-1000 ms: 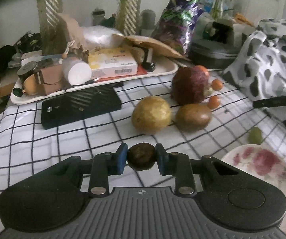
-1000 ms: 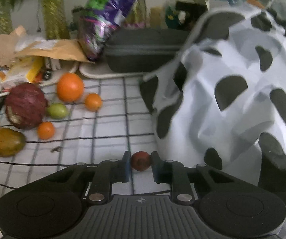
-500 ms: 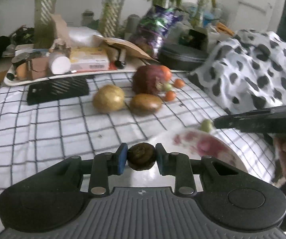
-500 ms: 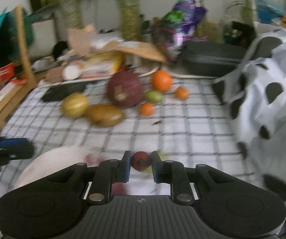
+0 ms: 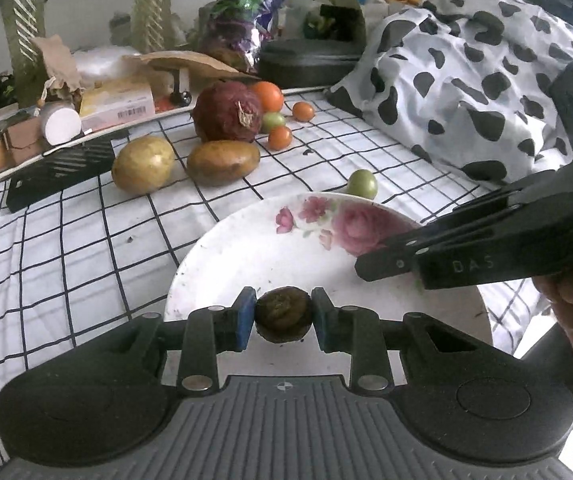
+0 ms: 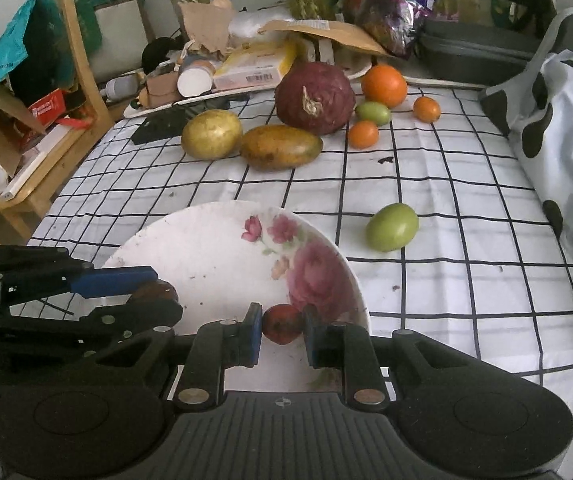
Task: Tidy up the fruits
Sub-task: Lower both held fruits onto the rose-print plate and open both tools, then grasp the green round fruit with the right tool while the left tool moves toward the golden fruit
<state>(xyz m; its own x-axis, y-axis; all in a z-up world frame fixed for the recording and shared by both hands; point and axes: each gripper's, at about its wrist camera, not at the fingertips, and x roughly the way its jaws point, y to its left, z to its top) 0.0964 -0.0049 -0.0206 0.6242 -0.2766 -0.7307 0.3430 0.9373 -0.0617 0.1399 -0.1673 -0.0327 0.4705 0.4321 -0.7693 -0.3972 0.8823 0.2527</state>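
Observation:
My left gripper [image 5: 283, 316] is shut on a small dark brown fruit [image 5: 283, 314] above the near edge of a white flowered plate [image 5: 254, 240]. My right gripper [image 6: 282, 326] is shut on a small dark red fruit [image 6: 282, 323] over the same plate [image 6: 206, 248]. The left gripper also shows in the right wrist view [image 6: 142, 288], at the plate's left. The right gripper's fingers [image 5: 406, 254] reach in from the right in the left wrist view. A green fruit [image 6: 392, 227] lies just beyond the plate. A yellow fruit [image 6: 211, 134], a brown mango [image 6: 281, 147], a dark red round one [image 6: 314, 98] and oranges [image 6: 383, 85] lie farther back.
A cluttered white tray [image 5: 86, 136] with boxes and a black grille [image 5: 58, 168] stand at the back left. A cow-print cloth [image 5: 466, 80] piles up on the right. A wooden chair [image 6: 66, 92] stands off the table's left edge.
Both grippers have moved over the flowered plate, each still holding its small fruit. The plate now fills the near view in both cameras.

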